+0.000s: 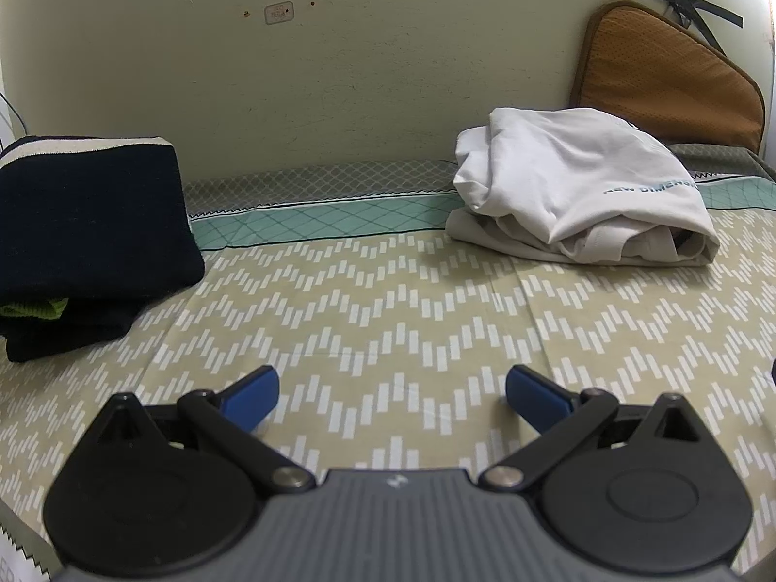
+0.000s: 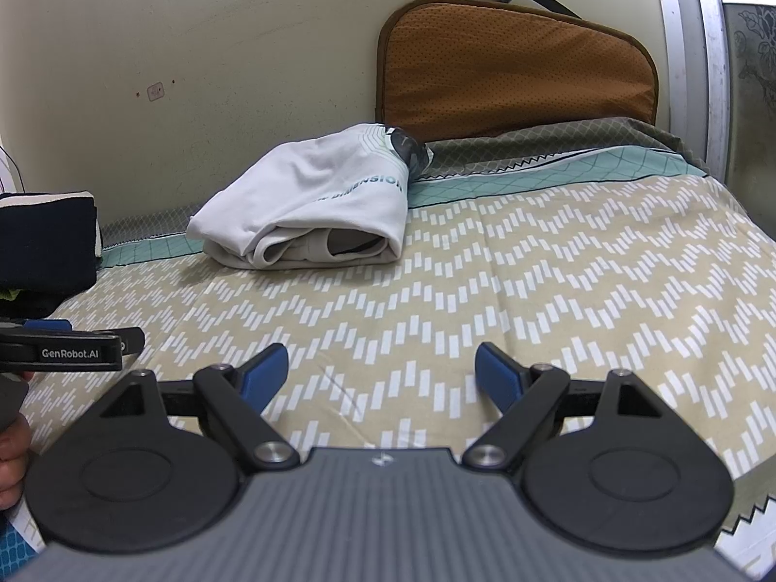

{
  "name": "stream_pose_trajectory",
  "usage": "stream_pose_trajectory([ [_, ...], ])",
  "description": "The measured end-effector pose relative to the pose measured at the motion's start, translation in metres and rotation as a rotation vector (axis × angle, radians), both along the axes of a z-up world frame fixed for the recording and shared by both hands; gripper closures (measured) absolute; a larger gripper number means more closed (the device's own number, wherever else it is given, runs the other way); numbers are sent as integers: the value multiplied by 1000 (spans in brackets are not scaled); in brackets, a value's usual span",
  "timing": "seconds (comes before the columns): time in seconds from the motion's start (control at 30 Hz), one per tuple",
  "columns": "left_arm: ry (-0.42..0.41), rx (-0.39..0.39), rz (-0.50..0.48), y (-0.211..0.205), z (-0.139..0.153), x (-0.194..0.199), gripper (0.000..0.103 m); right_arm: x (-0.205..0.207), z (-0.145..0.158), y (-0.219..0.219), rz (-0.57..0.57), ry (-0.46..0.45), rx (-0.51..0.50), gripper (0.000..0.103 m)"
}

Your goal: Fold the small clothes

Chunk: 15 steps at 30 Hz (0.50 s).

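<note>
A folded white T-shirt with blue lettering [image 1: 577, 189] lies on the patterned bedsheet [image 1: 388, 310] at the back right; it also shows in the right wrist view [image 2: 315, 199], back left of centre. A folded dark navy garment [image 1: 87, 228] with a white band sits stacked at the left on a green-edged piece; its end shows in the right wrist view [image 2: 46, 242]. My left gripper [image 1: 392, 395] is open and empty, low over the sheet. My right gripper [image 2: 381, 376] is open and empty too. The left gripper's side [image 2: 72, 347] shows at the right view's left edge.
A brown cushion [image 2: 514, 72] leans on the cream wall [image 1: 339, 72] at the bed's head, above a sheet-covered pillow [image 2: 557, 145]. A window frame [image 2: 698, 58] stands at the far right. The bed's edge [image 2: 747, 519] lies at lower right.
</note>
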State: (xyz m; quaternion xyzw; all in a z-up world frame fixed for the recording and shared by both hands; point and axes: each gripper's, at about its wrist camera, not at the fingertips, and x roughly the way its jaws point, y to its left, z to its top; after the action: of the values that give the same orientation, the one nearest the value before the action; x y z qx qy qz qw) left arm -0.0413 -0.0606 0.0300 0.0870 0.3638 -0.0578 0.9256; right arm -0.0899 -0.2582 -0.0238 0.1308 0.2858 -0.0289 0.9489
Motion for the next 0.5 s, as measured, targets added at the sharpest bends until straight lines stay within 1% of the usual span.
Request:
stream_pose_trajectory([
  [0.5,-10,12,21,-1,1,-1,0,0,1,0,-2,0,0,17],
])
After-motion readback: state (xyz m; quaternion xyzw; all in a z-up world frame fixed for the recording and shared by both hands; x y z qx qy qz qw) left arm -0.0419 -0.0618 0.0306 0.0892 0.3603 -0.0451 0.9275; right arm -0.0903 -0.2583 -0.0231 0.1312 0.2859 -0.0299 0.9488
